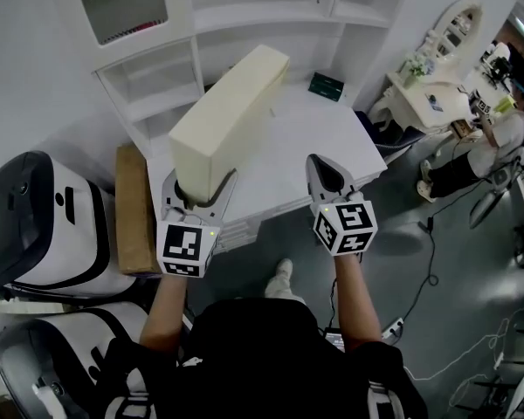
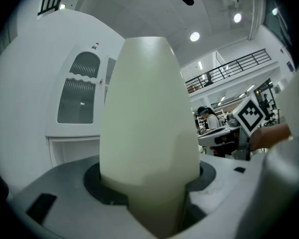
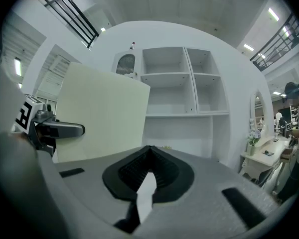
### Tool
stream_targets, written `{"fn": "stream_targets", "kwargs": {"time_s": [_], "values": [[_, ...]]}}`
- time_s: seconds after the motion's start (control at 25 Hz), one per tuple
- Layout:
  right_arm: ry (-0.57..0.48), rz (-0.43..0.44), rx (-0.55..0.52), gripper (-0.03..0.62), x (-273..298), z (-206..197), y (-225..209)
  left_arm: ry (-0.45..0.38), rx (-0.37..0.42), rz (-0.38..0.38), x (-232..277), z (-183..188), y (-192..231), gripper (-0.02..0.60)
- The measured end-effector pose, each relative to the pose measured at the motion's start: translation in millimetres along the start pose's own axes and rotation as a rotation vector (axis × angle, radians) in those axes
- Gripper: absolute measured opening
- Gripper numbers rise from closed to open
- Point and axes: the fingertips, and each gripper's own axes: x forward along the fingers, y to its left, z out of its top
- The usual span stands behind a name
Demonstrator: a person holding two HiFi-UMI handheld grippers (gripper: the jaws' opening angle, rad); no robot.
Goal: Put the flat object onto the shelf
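Note:
A cream-coloured flat slab (image 1: 231,120) is held edge-up over the white desk (image 1: 332,160), and my left gripper (image 1: 196,201) is shut on its near end. In the left gripper view the slab (image 2: 148,148) fills the middle between the jaws. My right gripper (image 1: 329,179) hovers to the right of the slab with its jaws together and nothing in them. The right gripper view shows the slab's broad face (image 3: 102,113) at left and the white shelf unit (image 3: 182,81) with empty compartments straight ahead. That shelf unit (image 1: 271,11) stands behind the desk.
A small dark green box (image 1: 327,85) lies at the back right of the desk. A brown board (image 1: 134,208) leans at the desk's left side, beside white and black machines (image 1: 35,225). A white dressing table (image 1: 437,85) and a person (image 1: 493,142) are at the right.

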Motion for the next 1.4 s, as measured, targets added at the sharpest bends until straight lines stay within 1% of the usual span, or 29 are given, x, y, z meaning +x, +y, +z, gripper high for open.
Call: {"fn": "stream_targets", "kwargs": {"time_s": [0.36,0.76,1.24,1.4], "values": [[0.001,0.055,-0.027,-0.001,46.9,9.7,-55.9,-0.001,0.001,0.028,70.3,7.6,-9.9,0.278],[-0.015,0.137,-0.042,-0.001,90.7,25.3,-113.4,0.004,0.031,0.109,129.2,22.2,-16.6,0.278],[-0.042,0.226,-0.043,-0.001,123.7,32.7,-150.3,0.009,0.096,0.188,169.1,41.8,-19.5,0.278],[-0.043,0.249,-0.044,-0.002,130.2,31.3,-158.4,0.015,0.138,0.209,178.2,49.1,-17.0,0.278]]}}
